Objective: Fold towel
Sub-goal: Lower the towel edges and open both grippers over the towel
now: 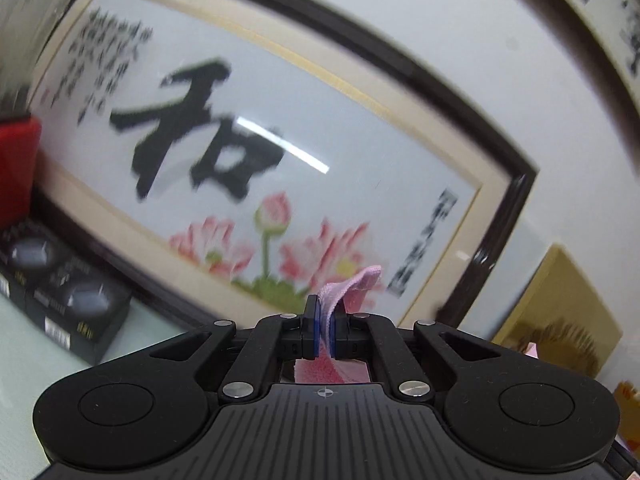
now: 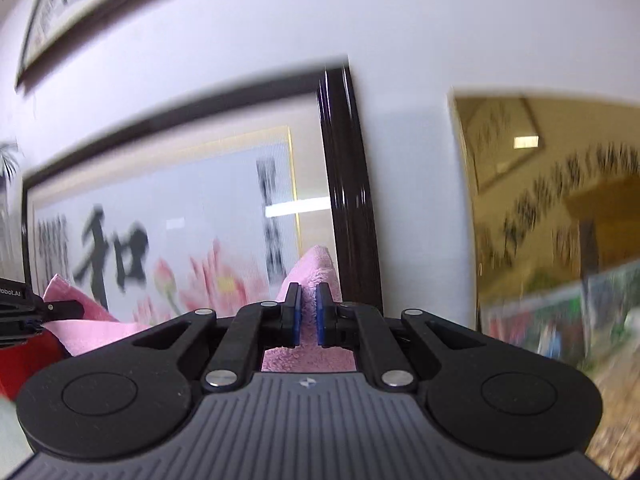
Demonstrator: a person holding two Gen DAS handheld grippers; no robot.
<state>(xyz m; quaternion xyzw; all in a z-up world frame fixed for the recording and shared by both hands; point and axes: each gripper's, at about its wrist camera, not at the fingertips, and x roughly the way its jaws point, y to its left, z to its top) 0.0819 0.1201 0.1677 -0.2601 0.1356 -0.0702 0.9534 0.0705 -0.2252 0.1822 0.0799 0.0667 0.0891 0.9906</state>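
Observation:
The pink towel point(image 1: 352, 286) is lifted in the air, held by both grippers. My left gripper point(image 1: 326, 322) is shut on one corner, which sticks up between its blue pads. My right gripper point(image 2: 308, 312) is shut on another corner of the towel point(image 2: 316, 268); more pink cloth hangs below its fingers. In the right wrist view the left gripper point(image 2: 24, 312) shows at the left edge with the towel stretching from it. Both cameras tilt up at the wall, so the rest of the towel is hidden.
A large dark-framed calligraphy picture with lotus flowers point(image 1: 248, 148) leans on the white wall ahead. Black boxes point(image 1: 60, 292) and a red object point(image 1: 18, 168) stand at the left. A gold framed picture point(image 2: 560, 208) stands at the right.

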